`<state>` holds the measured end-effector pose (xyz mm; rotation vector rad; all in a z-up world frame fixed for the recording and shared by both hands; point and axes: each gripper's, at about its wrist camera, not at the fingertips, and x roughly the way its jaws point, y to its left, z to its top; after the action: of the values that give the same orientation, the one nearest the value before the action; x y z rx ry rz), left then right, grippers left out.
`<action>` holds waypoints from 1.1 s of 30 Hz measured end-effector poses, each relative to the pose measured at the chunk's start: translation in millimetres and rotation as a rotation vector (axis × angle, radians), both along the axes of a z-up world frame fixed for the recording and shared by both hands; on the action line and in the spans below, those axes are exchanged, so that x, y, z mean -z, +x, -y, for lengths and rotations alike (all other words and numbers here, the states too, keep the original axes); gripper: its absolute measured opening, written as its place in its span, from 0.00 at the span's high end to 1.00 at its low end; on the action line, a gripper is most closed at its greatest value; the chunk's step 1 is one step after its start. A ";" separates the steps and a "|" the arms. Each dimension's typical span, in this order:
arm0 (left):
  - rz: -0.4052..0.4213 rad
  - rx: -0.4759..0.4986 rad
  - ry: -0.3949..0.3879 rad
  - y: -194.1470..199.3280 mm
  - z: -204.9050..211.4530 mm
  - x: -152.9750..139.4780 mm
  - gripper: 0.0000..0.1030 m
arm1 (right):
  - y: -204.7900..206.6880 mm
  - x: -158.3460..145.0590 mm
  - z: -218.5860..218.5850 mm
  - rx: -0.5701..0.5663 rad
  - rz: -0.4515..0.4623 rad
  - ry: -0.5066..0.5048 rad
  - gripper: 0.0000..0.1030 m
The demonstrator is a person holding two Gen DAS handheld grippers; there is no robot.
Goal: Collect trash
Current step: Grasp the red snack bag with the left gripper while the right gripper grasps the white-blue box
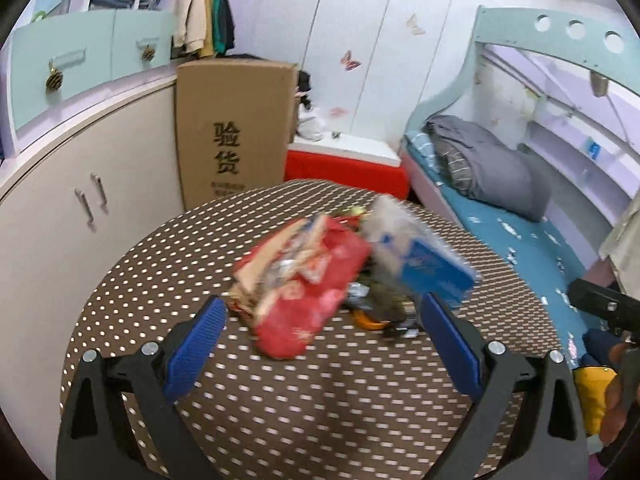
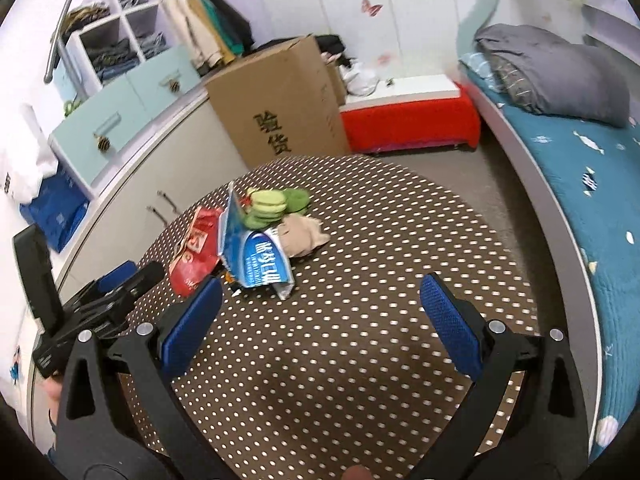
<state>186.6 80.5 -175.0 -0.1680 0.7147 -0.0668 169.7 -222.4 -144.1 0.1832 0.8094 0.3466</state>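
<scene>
Wrappers lie heaped on a round, polka-dotted desk point(image 2: 380, 240): a red snack bag point(image 1: 308, 292) touching a blue-and-white packet point(image 2: 256, 260), with green round pieces point(image 2: 272, 204) and what may be crumpled beige paper point(image 2: 304, 232) behind. The left gripper point(image 1: 324, 320) hovers at the pile, fingers wide, holding nothing. The right gripper point(image 2: 320, 304), also wide and empty, sits beside the pile.

A round desk point(image 2: 400, 240) under a brown cloth with pale dots carries a small heap of litter: a red snack wrapper point(image 2: 192, 256), a blue and white packet point(image 2: 260, 264) leaning against it, green round pieces point(image 2: 276, 204) behind, and a crumpled beige scrap point(image 2: 302, 234) beside those.
</scene>
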 end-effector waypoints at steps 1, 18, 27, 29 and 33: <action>-0.016 0.000 0.005 4.5 -5.8 5.3 0.07 | 2.0 1.8 -2.5 -0.007 -0.004 -0.003 0.06; -0.118 0.194 0.247 65.2 -1.0 43.8 0.07 | 38.4 38.9 -62.6 -0.156 -0.081 -0.039 0.06; -0.123 0.238 0.182 67.4 2.0 43.3 0.22 | 66.8 58.4 -89.8 -0.182 -0.098 -0.019 0.41; -0.124 0.230 0.160 61.4 2.1 42.7 0.23 | 71.0 63.6 -86.7 -0.167 -0.117 0.001 0.58; -0.123 0.212 0.146 48.6 0.8 43.7 0.23 | 59.0 57.6 -75.9 -0.164 -0.087 0.035 0.85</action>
<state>235.3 79.6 -218.7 0.0443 0.8552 -0.2075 228.7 -146.5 -201.7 0.1653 0.9071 0.5103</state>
